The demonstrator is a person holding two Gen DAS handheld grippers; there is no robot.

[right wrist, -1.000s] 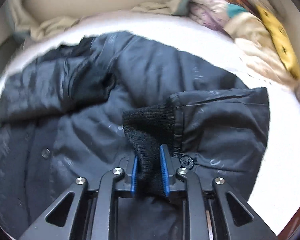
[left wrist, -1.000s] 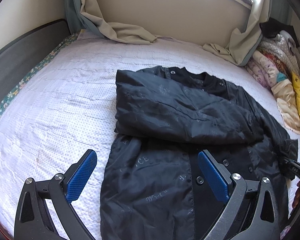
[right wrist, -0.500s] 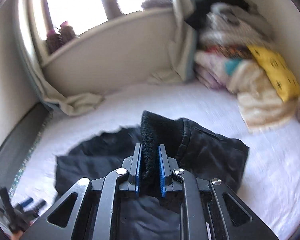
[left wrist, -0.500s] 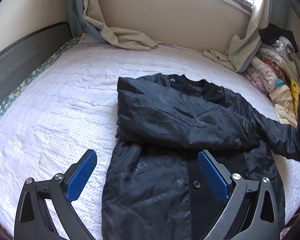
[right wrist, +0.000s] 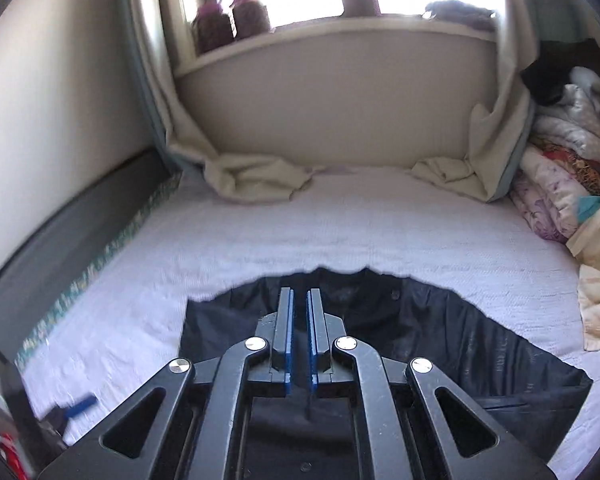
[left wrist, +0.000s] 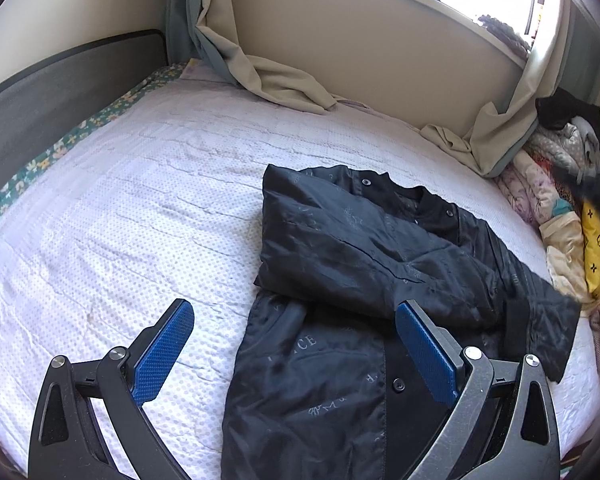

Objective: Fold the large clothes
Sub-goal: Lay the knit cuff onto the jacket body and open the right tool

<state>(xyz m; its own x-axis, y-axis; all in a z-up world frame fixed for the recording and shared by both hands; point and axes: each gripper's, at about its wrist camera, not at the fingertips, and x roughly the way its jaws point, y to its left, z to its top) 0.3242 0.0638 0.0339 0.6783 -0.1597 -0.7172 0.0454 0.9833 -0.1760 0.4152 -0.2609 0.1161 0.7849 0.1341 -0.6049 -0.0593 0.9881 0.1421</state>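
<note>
- Black jacket [left wrist: 380, 280] spread on the white bed cover [left wrist: 140, 208], collar toward the far side, near the window wall.
- One sleeve [left wrist: 360, 256] folded across the chest; the other sleeve [left wrist: 540, 320] lying out to the right, cuff at the right edge of the bed.
- Left gripper [left wrist: 296, 352] wide apart, holding nothing, low over the near part of the jacket; right pad [left wrist: 424, 352] above the button line, left pad [left wrist: 164, 348] above the bare cover.
- Right gripper [right wrist: 300, 340] almost together, a narrow slit between the blue pads, nothing clamped inside.
- Pile of folded bedding [left wrist: 556, 208] at the far right, beige curtain [left wrist: 276, 76] resting on the far edge of the bed.
</note>
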